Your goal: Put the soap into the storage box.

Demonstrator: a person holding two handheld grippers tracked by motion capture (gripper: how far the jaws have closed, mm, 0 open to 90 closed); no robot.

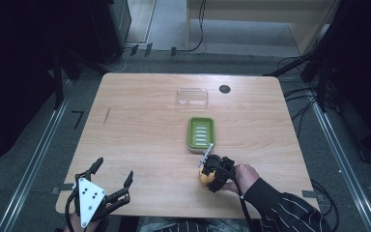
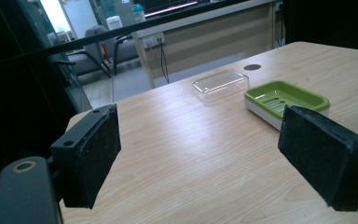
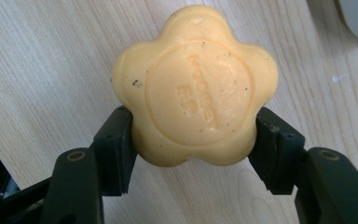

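Observation:
A yellow flower-shaped soap bar [image 3: 195,86] sits between the black jaws of my right gripper [image 3: 193,149], which is shut on its sides just over the wooden table. From above, the right gripper [image 1: 207,175] holds the soap [image 1: 204,177] just in front of a green soap dish [image 1: 201,132]. The green dish [image 2: 286,97] has a ribbed floor and holds nothing. My left gripper [image 1: 113,174] hovers at the table's front left corner, open, with nothing between its wide-spread pads [image 2: 95,151].
A clear plastic lid [image 1: 192,96] lies behind the dish, also seen as a transparent lid [image 2: 221,84] in the left gripper view. A round cable hole [image 1: 224,89] marks the far table edge. Dark stands and cables flank the table.

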